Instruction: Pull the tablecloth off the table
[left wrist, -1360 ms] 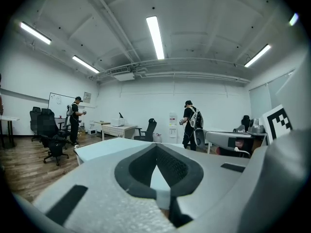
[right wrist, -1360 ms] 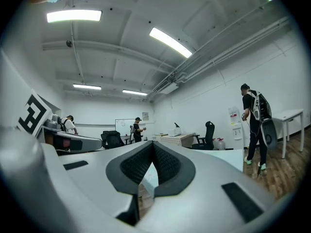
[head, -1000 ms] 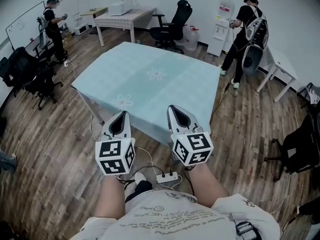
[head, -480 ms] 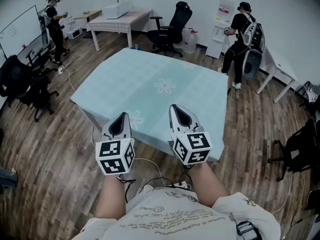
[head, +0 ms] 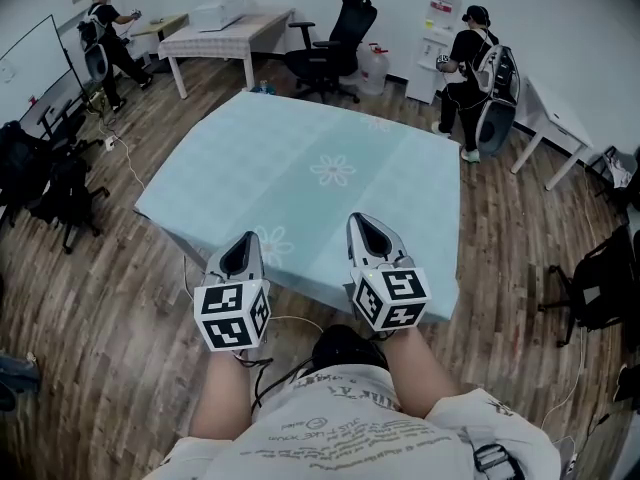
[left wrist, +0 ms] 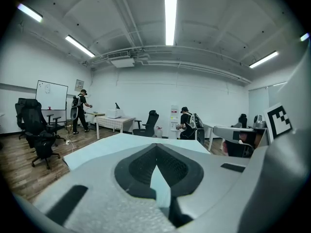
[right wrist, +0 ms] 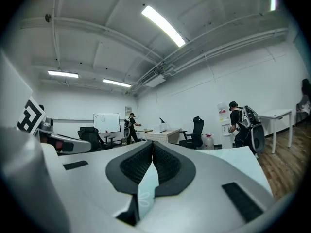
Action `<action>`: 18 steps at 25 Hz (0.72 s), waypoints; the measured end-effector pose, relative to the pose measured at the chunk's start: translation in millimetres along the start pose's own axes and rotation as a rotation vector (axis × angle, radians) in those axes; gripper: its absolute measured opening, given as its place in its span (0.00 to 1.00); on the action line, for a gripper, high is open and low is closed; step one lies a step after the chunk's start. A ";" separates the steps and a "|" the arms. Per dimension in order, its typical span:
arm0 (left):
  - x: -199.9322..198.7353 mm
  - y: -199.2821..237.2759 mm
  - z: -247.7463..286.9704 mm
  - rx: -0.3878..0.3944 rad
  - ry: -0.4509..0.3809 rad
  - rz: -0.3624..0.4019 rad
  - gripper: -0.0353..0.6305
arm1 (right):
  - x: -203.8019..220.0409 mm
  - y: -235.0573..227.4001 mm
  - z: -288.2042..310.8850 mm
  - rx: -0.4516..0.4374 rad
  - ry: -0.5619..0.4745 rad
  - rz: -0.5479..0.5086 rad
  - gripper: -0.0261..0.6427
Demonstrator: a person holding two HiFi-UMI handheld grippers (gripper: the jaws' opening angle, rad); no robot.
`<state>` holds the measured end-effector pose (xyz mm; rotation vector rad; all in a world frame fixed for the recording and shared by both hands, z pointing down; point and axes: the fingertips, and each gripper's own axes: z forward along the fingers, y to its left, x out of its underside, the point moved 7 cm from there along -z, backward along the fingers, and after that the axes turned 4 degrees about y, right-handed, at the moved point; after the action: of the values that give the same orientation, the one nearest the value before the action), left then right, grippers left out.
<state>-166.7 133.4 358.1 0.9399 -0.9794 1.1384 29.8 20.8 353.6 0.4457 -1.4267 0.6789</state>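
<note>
A light blue tablecloth with white flower prints covers the whole table and hangs over its edges. My left gripper is shut and hovers at the cloth's near edge, by a flower print. To its right my right gripper is also shut, over the near part of the cloth. In the left gripper view the left gripper's tips meet, with the tablecloth spread beyond them. The right gripper looks the same in its own view, nothing between its pads, the tablecloth ahead.
A person with a backpack stands past the table's far right corner by a water dispenser. An office chair and a white desk stand behind. Chairs sit left, another chair right. Cables lie by my feet.
I have stepped closer: the table has come nearer in view, and both grippers now sit over the cloth's near edge. Both stayed shut.
</note>
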 end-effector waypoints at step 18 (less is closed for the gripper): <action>-26.5 28.3 137.1 0.039 0.059 0.043 0.07 | -0.8 -79.7 108.8 0.088 0.018 0.044 0.06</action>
<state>-216.4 1.0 376.1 0.9154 -0.9365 1.2180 1.6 -109.5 374.1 0.4765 -1.3969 0.7814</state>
